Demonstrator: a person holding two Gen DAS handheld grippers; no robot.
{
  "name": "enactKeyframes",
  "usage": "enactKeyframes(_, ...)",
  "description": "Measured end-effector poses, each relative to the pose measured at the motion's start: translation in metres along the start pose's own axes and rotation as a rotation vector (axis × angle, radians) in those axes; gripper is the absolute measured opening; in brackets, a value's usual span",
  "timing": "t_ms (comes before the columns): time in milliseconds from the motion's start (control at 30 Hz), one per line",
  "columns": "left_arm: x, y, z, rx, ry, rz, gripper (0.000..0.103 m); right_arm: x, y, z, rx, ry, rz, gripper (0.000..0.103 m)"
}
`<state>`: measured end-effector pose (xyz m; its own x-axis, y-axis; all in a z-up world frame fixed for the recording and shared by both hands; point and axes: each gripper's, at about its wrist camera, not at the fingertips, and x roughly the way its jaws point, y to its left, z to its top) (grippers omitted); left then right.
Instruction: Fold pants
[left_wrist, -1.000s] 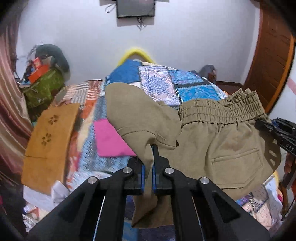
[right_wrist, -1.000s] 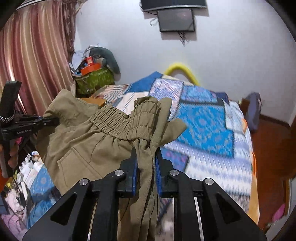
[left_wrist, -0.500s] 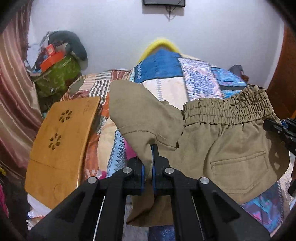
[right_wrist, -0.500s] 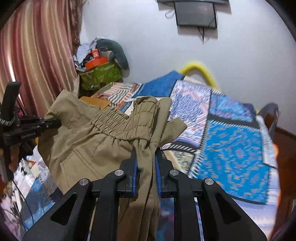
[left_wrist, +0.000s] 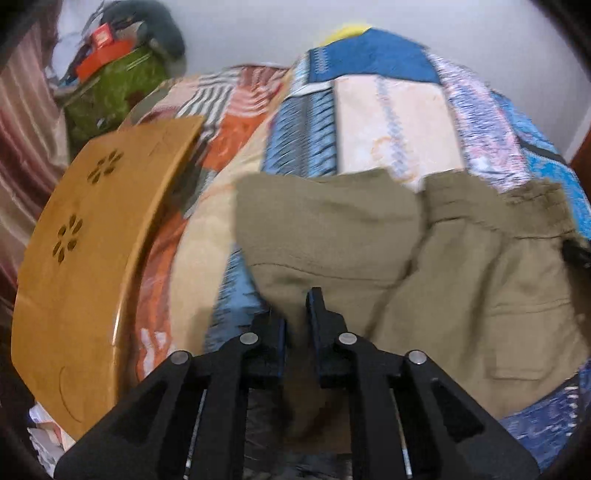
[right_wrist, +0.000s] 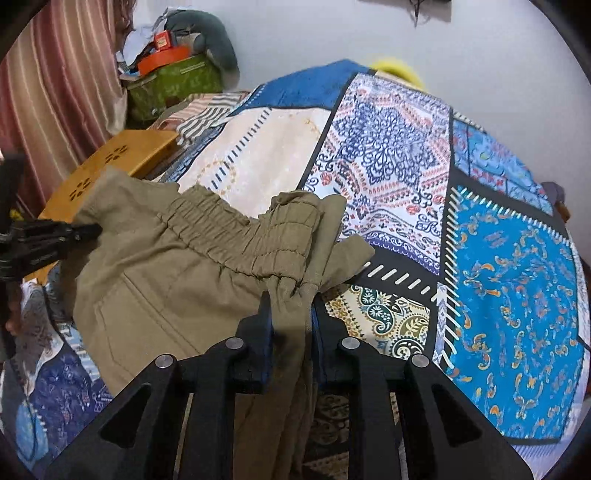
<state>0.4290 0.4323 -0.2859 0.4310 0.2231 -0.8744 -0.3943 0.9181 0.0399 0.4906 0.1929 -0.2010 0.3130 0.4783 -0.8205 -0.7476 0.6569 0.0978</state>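
Observation:
Olive-khaki pants (left_wrist: 461, 280) with an elastic waistband (right_wrist: 236, 236) hang stretched between my two grippers, low over the patchwork bedspread (right_wrist: 388, 147). My left gripper (left_wrist: 297, 314) is shut on a fold of the pants at their left edge. My right gripper (right_wrist: 291, 306) is shut on the bunched waistband end, with cloth hanging down between its fingers. The left gripper also shows at the left edge of the right wrist view (right_wrist: 48, 236). A back pocket (left_wrist: 532, 339) faces the left wrist camera.
A wooden lap desk (left_wrist: 92, 251) with flower cut-outs leans at the bed's left side. A green box (right_wrist: 173, 85) piled with clutter stands by the striped curtain (right_wrist: 55, 74). A yellow hoop (right_wrist: 399, 70) shows behind the bed against the white wall.
Both grippers have moved forward and down over the bed with the pants. The wall screen has left the view and the bedspread fills more of it. Both grips are unchanged.

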Motion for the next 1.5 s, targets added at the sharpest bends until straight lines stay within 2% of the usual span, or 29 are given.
enactKeyframes(67,0.004,0.013,-0.005,-0.023,0.013,0.022,0.013,-0.001,0.002,-0.002,-0.03,0.021,-0.03,0.025)
enactKeyframes(167,-0.003,0.03,-0.011,-0.063,0.01,-0.009,0.013,-0.006,0.006,-0.008,-0.066,0.032,-0.076,0.033)
enactKeyframes(233,-0.01,0.034,-0.013,-0.063,0.008,-0.005,0.013,-0.011,0.006,-0.012,-0.071,0.035,-0.122,0.051)
enactKeyframes(300,-0.023,0.034,-0.018,-0.044,0.008,0.011,0.013,-0.016,0.006,-0.014,-0.084,0.022,-0.155,0.054)
enactKeyframes(433,-0.06,0.029,-0.025,-0.016,-0.016,-0.013,0.013,-0.046,0.002,-0.018,-0.034,0.002,-0.146,0.054)
enactKeyframes(667,-0.182,-0.001,-0.04,0.042,-0.167,-0.086,0.013,-0.135,0.02,-0.018,-0.001,-0.134,-0.103,0.054)
enactKeyframes(867,-0.303,-0.033,-0.069,0.087,-0.33,-0.101,0.013,-0.244,0.058,-0.033,-0.049,-0.333,-0.1,0.054)
enactKeyframes(1000,-0.379,-0.048,-0.108,0.088,-0.449,-0.134,0.014,-0.305,0.079,-0.052,-0.053,-0.465,-0.061,0.054)
enactKeyframes(1067,-0.41,-0.053,-0.13,0.073,-0.506,-0.123,0.015,-0.334,0.094,-0.068,-0.07,-0.535,-0.06,0.054)
enactKeyframes(1267,-0.471,-0.074,-0.195,0.061,-0.611,-0.158,0.015,-0.389,0.137,-0.115,-0.126,-0.661,-0.006,0.054)
enactKeyframes(1400,-0.497,-0.087,-0.231,0.059,-0.668,-0.149,0.015,-0.404,0.152,-0.142,-0.116,-0.732,0.031,0.054)
enactKeyframes(1433,-0.503,-0.089,-0.238,0.056,-0.684,-0.155,0.018,-0.407,0.156,-0.148,-0.116,-0.745,0.036,0.054)
enactKeyframes(1500,-0.515,-0.092,-0.252,0.048,-0.717,-0.172,0.031,-0.41,0.161,-0.157,-0.11,-0.764,0.04,0.054)
